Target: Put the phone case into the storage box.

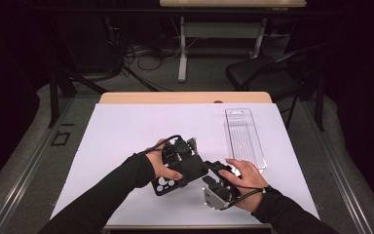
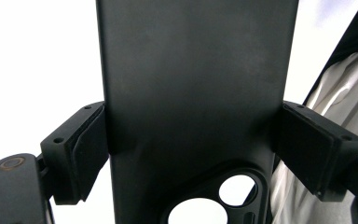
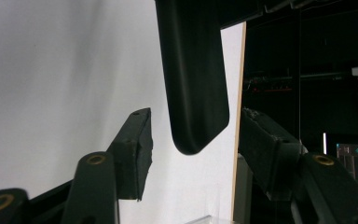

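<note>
A black phone case with round camera cut-outs hangs over the white mat near the table's front. My left gripper is shut on it. In the left gripper view both pads press the long edges of the case just above its cut-outs. My right gripper sits at the case's right end. In the right gripper view the rounded corner of the case hangs between the jaws of my right gripper. Its fingers stand apart from the case on both sides.
A clear plastic tray lies lengthwise on the mat at the right, just beyond my right hand. The wooden table edge shows at the back. A black chair and a desk with cables stand on the floor behind.
</note>
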`<control>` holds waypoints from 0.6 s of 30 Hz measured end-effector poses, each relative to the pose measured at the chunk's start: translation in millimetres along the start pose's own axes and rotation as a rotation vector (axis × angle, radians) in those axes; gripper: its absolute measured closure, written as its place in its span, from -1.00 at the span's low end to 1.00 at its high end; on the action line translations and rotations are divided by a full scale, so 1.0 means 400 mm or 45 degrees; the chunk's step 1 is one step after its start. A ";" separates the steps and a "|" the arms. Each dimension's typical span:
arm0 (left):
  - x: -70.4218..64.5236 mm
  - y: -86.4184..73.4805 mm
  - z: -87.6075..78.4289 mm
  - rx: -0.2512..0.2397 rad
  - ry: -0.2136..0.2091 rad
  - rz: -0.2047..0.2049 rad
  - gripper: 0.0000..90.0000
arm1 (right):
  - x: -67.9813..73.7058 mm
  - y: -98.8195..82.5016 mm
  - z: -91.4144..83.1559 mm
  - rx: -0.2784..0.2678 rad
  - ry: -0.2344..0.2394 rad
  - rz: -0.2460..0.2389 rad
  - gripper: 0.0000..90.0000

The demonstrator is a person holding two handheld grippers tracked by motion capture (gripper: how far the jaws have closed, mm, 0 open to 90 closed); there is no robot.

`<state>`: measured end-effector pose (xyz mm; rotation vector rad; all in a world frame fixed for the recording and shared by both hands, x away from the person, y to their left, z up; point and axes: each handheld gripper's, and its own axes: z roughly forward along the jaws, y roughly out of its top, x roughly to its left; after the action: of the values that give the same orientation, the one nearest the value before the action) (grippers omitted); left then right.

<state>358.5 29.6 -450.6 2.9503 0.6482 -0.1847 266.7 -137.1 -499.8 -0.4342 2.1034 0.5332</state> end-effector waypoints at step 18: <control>-0.020 0.020 0.003 -0.006 -0.037 0.025 -0.68 | 0.027 0.017 0.017 0.036 -0.063 -0.111 0.17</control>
<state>354.4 19.0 -449.8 2.9425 0.6145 -0.2231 262.2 -129.1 -510.8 -0.4895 2.0326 0.4584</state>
